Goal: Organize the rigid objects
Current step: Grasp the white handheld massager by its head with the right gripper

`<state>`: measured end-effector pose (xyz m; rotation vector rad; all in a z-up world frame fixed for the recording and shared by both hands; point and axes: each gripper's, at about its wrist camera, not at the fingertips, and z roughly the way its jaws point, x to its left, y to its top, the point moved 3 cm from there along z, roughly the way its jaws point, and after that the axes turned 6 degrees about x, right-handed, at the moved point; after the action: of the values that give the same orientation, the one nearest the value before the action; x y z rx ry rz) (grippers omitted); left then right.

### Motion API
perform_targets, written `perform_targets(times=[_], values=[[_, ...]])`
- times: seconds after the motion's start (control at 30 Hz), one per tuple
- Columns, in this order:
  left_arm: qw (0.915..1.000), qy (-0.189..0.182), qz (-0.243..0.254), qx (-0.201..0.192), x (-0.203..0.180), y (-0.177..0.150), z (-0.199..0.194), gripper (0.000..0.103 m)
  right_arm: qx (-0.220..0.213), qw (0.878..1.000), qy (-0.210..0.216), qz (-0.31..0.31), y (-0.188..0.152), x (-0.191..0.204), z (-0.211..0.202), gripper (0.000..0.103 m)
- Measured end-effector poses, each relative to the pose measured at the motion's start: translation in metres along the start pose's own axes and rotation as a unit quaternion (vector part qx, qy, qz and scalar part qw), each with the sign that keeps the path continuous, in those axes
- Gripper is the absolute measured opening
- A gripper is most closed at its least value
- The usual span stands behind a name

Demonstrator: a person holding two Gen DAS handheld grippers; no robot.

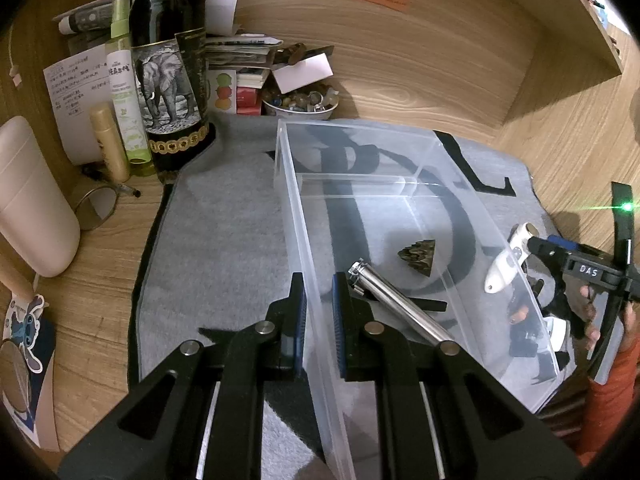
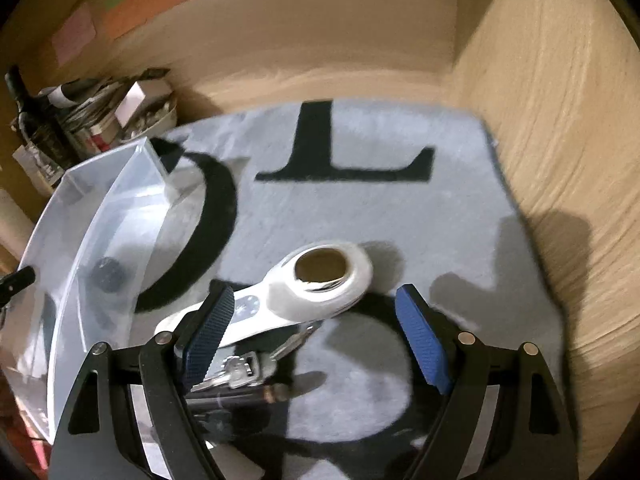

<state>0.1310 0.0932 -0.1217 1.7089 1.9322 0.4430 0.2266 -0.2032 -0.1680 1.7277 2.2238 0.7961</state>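
Note:
A clear plastic bin [image 1: 400, 184] stands on a grey mat. In it lie a steel tube [image 1: 396, 304], a small dark gold ridged piece [image 1: 420, 256] and a black stick [image 1: 430, 305]. My left gripper [image 1: 319, 292] is shut on the bin's near left wall, one pad on each side of it. Right of the bin [image 2: 112, 208], a white tool with a round hole [image 2: 320, 280] lies on the mat over some keys [image 2: 240, 366] and a dark pen-like item [image 2: 240, 394]. My right gripper [image 2: 314, 300] hangs open above the white tool [image 1: 504, 264], its pads off it.
The grey mat [image 1: 224, 220] carries big black letters. At the back left stand a dark wine bottle [image 1: 168, 80], a green spray bottle [image 1: 124, 92], a bowl of trinkets [image 1: 300, 106] and stacked papers. A beige container [image 1: 32, 200] stands far left. Wooden walls [image 2: 560, 140] enclose the back and right.

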Motion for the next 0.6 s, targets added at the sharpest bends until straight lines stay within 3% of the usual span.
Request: perform_targets(times=[0.13,0.3,0.4,0.6], values=[[1.0000,0.000,0.000,0.000,0.000,0.000,0.000,0.012,0.017,1.000,0.015,0.002,0.006,0.007,0.012,0.081],[1.0000,-0.003,-0.001,0.000,0.000,0.000,0.000,0.012,0.031,0.999,0.004,-0.010,0.018,0.017,0.028,0.080],[1.0000,-0.005,-0.002,0.000,0.001,0.000,-0.001,0.012,0.048,0.998,-0.009,-0.029,0.024,0.023,0.042,0.061],[1.0000,-0.008,-0.002,0.000,0.003,0.000,-0.001,0.012,0.037,0.998,-0.027,-0.052,0.030,0.034,0.045,0.051]])
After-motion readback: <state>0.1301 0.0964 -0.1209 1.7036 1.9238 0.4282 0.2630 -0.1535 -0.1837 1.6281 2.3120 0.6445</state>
